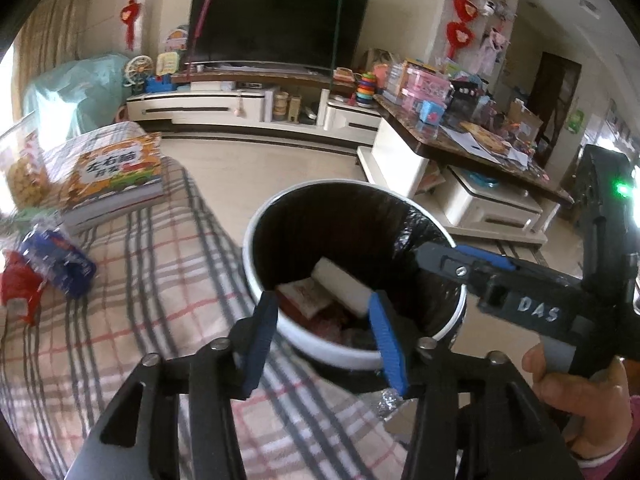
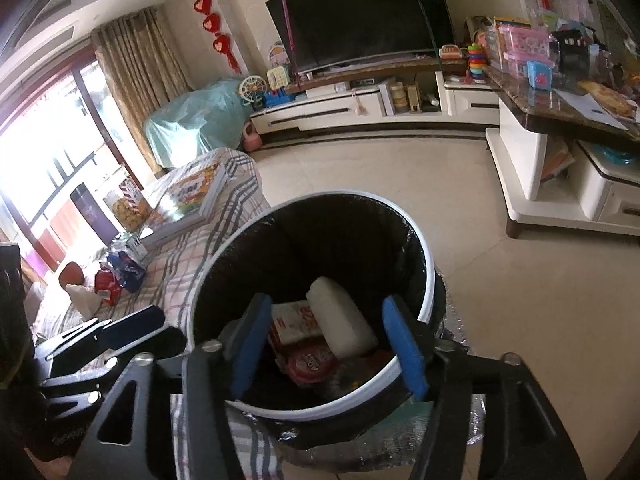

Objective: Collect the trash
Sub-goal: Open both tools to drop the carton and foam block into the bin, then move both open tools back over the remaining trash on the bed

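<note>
A white trash bin (image 1: pixel 256 264) with a black liner stands beside the plaid sofa; it fills the centre of the right wrist view (image 2: pixel 428 264). Inside lie a white foam block (image 1: pixel 342 286) (image 2: pixel 344 322) and snack wrappers (image 2: pixel 312 364). My left gripper (image 1: pixel 324 340) is open and empty over the bin's near rim. My right gripper (image 2: pixel 326 344) is open and empty above the bin; it also shows at the right of the left wrist view (image 1: pixel 472 264). On the sofa lie a blue wrapper (image 1: pixel 60 260) (image 2: pixel 126 266) and a red wrapper (image 1: pixel 18 286) (image 2: pixel 106 282).
A children's book (image 1: pixel 116 176) and a snack box (image 1: pixel 20 168) lie on the plaid sofa (image 1: pixel 140 300). A cluttered coffee table (image 1: pixel 460 148) stands at the right. A TV (image 1: pixel 276 20) on a low cabinet is across the tiled floor. Crumpled tissue (image 2: pixel 82 298) lies on the sofa.
</note>
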`<move>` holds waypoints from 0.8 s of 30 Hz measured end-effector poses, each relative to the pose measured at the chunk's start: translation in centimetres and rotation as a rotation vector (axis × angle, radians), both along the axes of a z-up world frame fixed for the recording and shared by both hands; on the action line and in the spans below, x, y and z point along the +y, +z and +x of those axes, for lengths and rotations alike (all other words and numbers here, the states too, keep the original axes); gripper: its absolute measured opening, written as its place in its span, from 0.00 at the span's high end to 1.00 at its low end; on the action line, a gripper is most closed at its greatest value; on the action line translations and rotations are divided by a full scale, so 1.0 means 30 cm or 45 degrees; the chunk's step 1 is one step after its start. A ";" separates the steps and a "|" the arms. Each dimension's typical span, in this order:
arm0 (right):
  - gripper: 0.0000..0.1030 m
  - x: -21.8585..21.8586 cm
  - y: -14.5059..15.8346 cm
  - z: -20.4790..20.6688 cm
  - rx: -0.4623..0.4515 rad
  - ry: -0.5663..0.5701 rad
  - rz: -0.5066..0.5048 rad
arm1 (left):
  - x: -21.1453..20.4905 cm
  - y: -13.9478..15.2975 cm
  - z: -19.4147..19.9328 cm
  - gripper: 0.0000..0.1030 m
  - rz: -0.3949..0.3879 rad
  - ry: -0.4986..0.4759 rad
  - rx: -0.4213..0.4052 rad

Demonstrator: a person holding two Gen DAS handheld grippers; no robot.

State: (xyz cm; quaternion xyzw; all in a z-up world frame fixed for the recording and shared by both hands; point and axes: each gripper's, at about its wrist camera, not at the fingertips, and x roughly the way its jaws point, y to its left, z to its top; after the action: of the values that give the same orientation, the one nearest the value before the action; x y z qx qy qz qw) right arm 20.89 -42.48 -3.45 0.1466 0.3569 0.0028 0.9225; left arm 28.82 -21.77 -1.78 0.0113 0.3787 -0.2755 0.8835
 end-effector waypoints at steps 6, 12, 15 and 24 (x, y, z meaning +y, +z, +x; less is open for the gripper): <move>0.29 0.034 0.013 -0.031 -0.037 -0.003 0.012 | 0.112 -0.022 -0.061 0.53 -0.018 0.065 0.031; 0.26 0.110 0.013 -0.054 -0.044 0.036 0.023 | 0.230 -0.025 -0.121 0.50 -0.031 0.153 0.049; 0.25 0.161 0.016 -0.060 -0.051 0.069 0.034 | 0.300 -0.018 -0.153 0.48 -0.045 0.201 0.046; 0.22 0.351 0.018 -0.054 -0.061 0.219 0.028 | 0.464 -0.005 -0.250 0.48 -0.042 0.333 0.034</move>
State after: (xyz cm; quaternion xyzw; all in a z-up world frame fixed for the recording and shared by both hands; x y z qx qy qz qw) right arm 19.26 -31.94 -2.92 0.1255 0.3460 0.0896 0.9255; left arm 21.33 -7.84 -1.94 -0.0562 0.3843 -0.1643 0.9067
